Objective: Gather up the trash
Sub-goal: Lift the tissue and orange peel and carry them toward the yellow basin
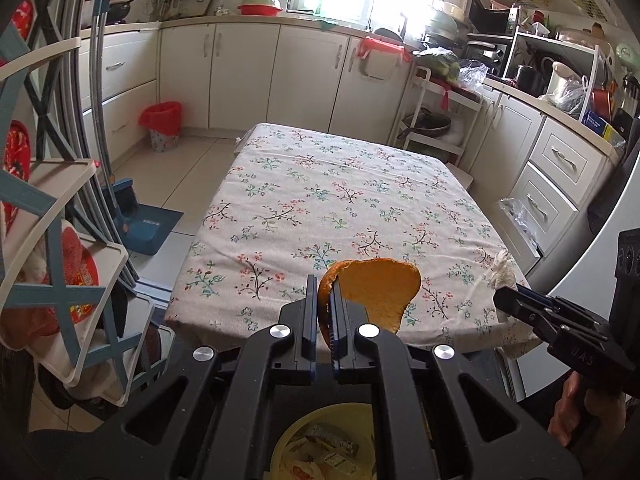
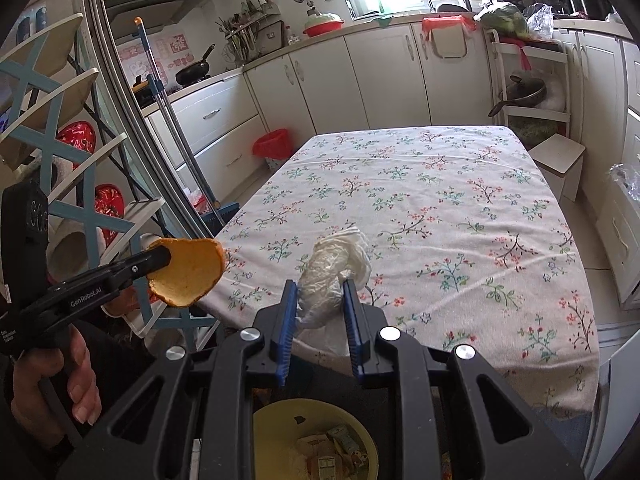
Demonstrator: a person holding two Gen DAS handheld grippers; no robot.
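My left gripper (image 1: 323,284) is shut on a piece of orange peel (image 1: 380,288), held in the air at the near edge of the floral-cloth table (image 1: 340,200). It also shows in the right wrist view (image 2: 160,260) with the peel (image 2: 188,272). My right gripper (image 2: 320,288) is shut on a crumpled white tissue (image 2: 332,268), also above the near table edge; it shows at the right in the left wrist view (image 1: 500,296) with the tissue (image 1: 502,274). A yellow bin (image 2: 280,420) with trash in it sits below both grippers, also in the left wrist view (image 1: 304,432).
A red-lined bin (image 1: 162,124) stands on the floor by the far cabinets. A blue dustpan and broom (image 1: 140,224) lean at the left. A blue-and-white rack (image 1: 60,280) stands close on the left. Cabinets and a trolley (image 1: 436,120) line the right side.
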